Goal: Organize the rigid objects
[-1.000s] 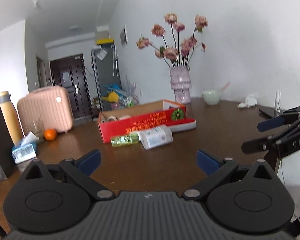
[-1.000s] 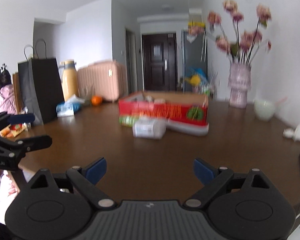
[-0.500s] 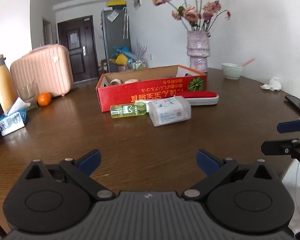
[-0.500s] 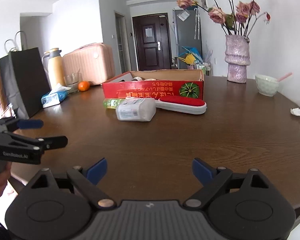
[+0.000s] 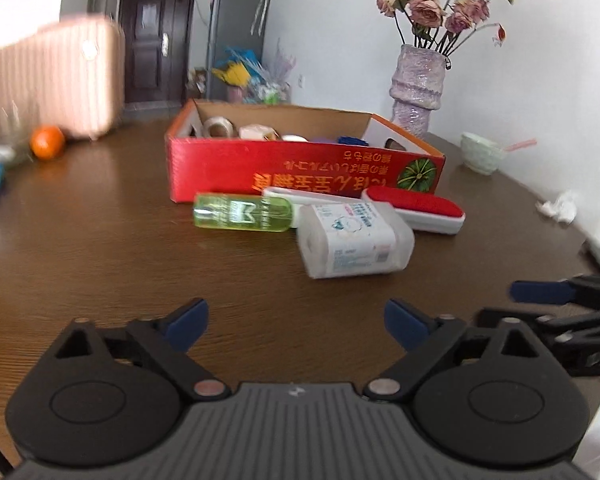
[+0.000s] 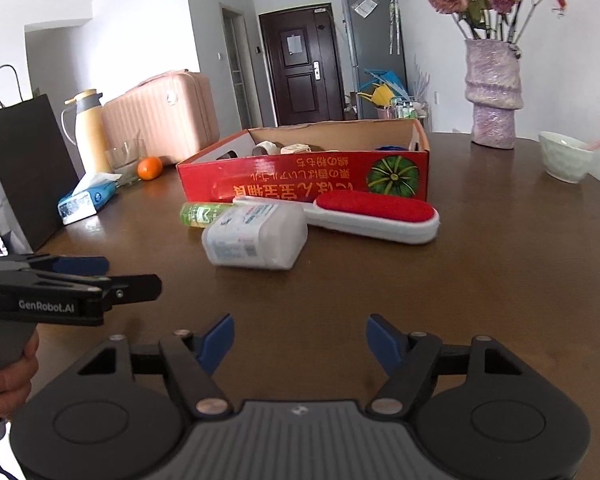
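Both grippers have come closer to the items on the brown table (image 6: pixel 480 264) than half a second ago, and the red cardboard box (image 5: pixel 300 174) now looms larger in each wrist view. From the left wrist camera, the left gripper (image 5: pixel 296 322) hangs low over the bare wood at 6 o'clock, its blue-padded jaws spread wide with nothing between them. At 12 o'clock from it lies the white plastic container (image 5: pixel 354 240) on its side. Just beyond that, toward 11 o'clock, the green bottle (image 5: pixel 242 212) lies flat, its cap end meeting the container. The red-and-white lint brush (image 5: pixel 414 208) lies at 1 o'clock, along the front wall of the box. The box sits open, with tape rolls and small items inside. At 3 o'clock the right gripper shows at the frame's edge.

From the right wrist camera, the right gripper (image 6: pixel 300 344) also hovers above the table with its jaws released and empty. The container is at 11 o'clock, the brush at 12 to 1 o'clock, the box behind both. The left gripper appears at 9 o'clock, held in a hand (image 6: pixel 12 384).

Farther off stand a flower vase (image 6: pixel 494 96), a pale bowl (image 6: pixel 564 156), an orange (image 6: pixel 150 168), a tissue pack (image 6: pixel 86 200) and a pink suitcase (image 6: pixel 160 116).
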Demonstrator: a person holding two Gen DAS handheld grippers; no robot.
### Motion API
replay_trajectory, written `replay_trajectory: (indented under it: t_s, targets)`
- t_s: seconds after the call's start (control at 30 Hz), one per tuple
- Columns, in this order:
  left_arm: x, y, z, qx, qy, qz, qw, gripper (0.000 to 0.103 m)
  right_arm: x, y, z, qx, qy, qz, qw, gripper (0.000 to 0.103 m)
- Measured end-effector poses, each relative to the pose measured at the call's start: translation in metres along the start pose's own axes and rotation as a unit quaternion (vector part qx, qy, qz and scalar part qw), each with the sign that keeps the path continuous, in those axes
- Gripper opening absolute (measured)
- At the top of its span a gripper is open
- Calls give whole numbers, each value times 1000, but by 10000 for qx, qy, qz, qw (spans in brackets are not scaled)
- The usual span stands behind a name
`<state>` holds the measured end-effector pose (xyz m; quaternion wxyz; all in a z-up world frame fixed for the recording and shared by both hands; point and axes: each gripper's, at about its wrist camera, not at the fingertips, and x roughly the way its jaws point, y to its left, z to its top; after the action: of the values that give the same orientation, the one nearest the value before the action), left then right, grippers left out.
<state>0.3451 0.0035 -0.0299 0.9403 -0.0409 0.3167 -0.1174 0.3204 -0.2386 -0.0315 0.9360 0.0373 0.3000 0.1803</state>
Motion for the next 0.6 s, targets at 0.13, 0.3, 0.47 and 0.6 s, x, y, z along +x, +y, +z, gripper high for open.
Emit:
replay_trajectory:
  t_s: [0.13,0.3,0.47,0.6]
  targets:
    - [21,12,15,-438,205,-358,9982,73,22,-1,18,-30,-33,101,9999,64]
    - [45,19,36,-655,153,-818,9944,70,49,-9,40,315,-163,385,9986,57]
    - [73,31,44,-1170,450,-1504,9806,33,79,-16,53,832,-125,671,9942,37]
    - [80,41,41,-1545,533,-1765,9706,34,90,-20,50,1235,-233,804,9888,36]
